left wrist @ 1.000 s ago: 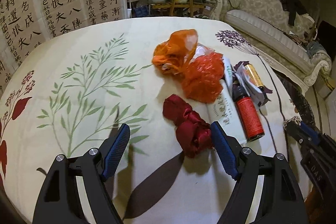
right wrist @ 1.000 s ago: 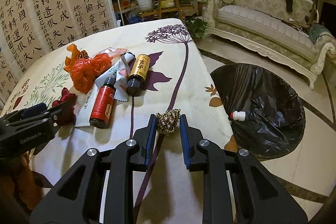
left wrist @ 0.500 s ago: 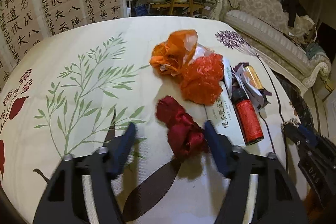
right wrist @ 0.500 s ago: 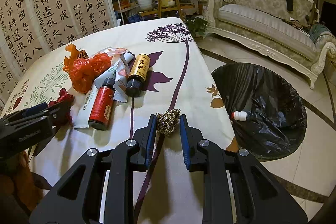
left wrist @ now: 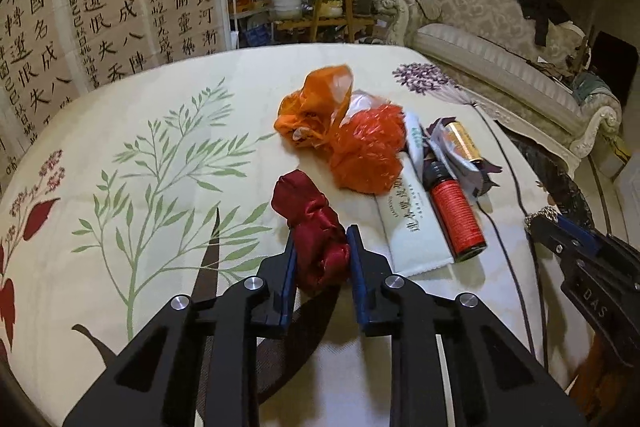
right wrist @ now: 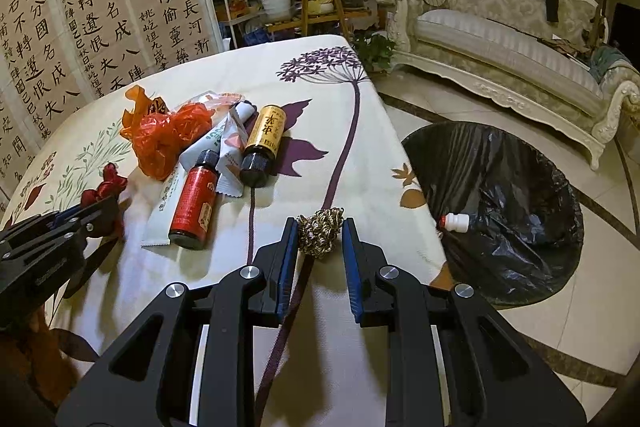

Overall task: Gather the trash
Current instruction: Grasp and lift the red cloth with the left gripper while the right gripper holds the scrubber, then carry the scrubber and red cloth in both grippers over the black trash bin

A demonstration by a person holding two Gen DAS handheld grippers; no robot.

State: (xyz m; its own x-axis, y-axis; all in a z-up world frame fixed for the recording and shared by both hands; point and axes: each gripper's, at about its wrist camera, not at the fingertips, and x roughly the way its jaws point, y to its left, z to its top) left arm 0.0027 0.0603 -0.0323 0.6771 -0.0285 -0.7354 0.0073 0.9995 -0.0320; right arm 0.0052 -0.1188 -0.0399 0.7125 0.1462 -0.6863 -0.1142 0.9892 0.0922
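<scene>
Trash: crumpled dark-red satin ribbon wad (left wrist: 316,227) lying on floral tablecloth (left wrist: 160,115), left gripper (left wrist: 321,255) clamping its near end; right gripper (right wrist: 319,241) pinching gold-black cord knot (right wrist: 320,231). Risk: slippery ribbon sliding free during lifting

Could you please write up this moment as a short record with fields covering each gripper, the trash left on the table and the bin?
left gripper: shut on the dark red fabric bundle, which lies on the tablecloth
right gripper: shut on the gold-and-black cord ball near the table edge
left on table: orange plastic bags, red bottle, gold-label bottle, white tube
bin: black-lined trash bin on the floor beside the table, small white bottle inside
</scene>
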